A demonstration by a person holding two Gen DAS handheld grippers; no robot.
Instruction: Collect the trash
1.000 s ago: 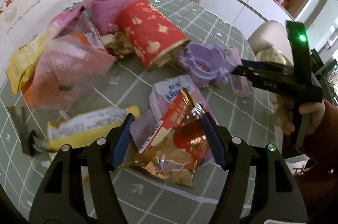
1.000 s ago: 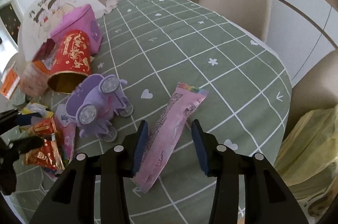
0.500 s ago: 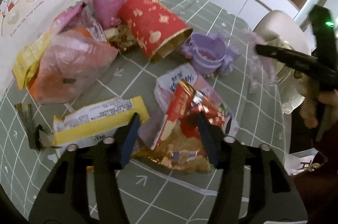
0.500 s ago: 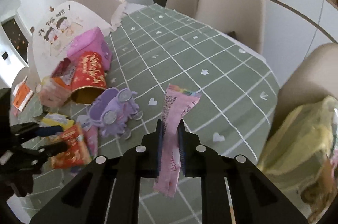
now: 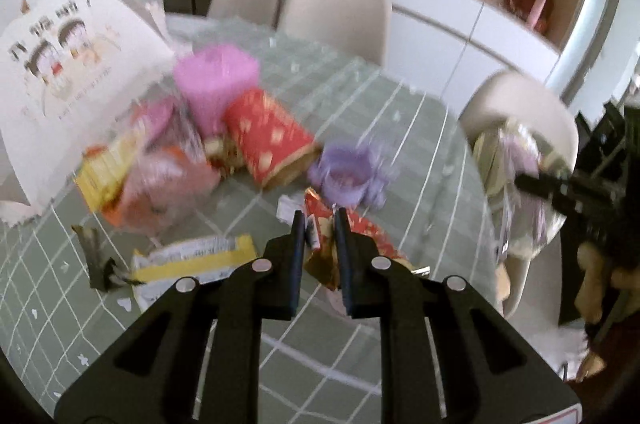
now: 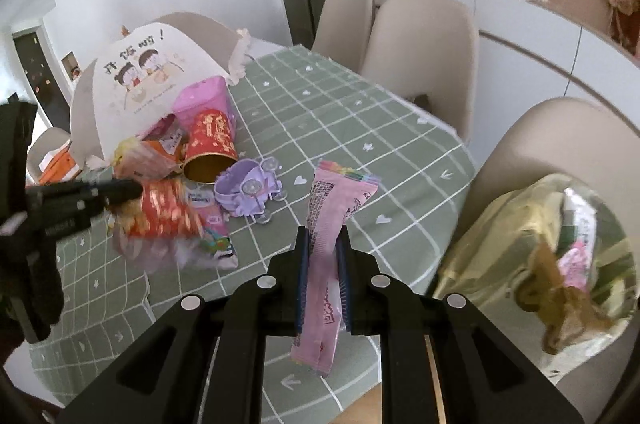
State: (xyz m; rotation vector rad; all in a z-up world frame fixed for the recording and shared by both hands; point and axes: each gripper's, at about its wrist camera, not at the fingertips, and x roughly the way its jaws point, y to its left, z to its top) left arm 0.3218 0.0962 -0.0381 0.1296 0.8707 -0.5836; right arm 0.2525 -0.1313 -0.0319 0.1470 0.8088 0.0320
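Observation:
My left gripper (image 5: 319, 220) is shut on a red and gold snack wrapper (image 5: 360, 236) and holds it above the table; it also shows in the right wrist view (image 6: 168, 210). My right gripper (image 6: 323, 236) is shut on a long pink wrapper (image 6: 332, 208), lifted off the green checked tablecloth (image 6: 360, 128). A yellowish trash bag (image 6: 532, 252) sits on a chair at the right with wrappers inside. More trash lies on the table: a yellow wrapper (image 5: 192, 256), a red tube (image 6: 210, 140), a pinkish bag (image 5: 160, 188).
A purple toy (image 6: 248, 190) and a pink box (image 6: 204, 100) stand by the trash pile. A white cartoon-printed cover (image 6: 148, 84) is at the far left. Beige chairs (image 6: 420, 36) ring the table. The left view is motion-blurred.
Both grippers closed on their wrappers and lifted them off the table. The right gripper carried the pink wrapper up and toward the bag side; the left raised the red wrapper.

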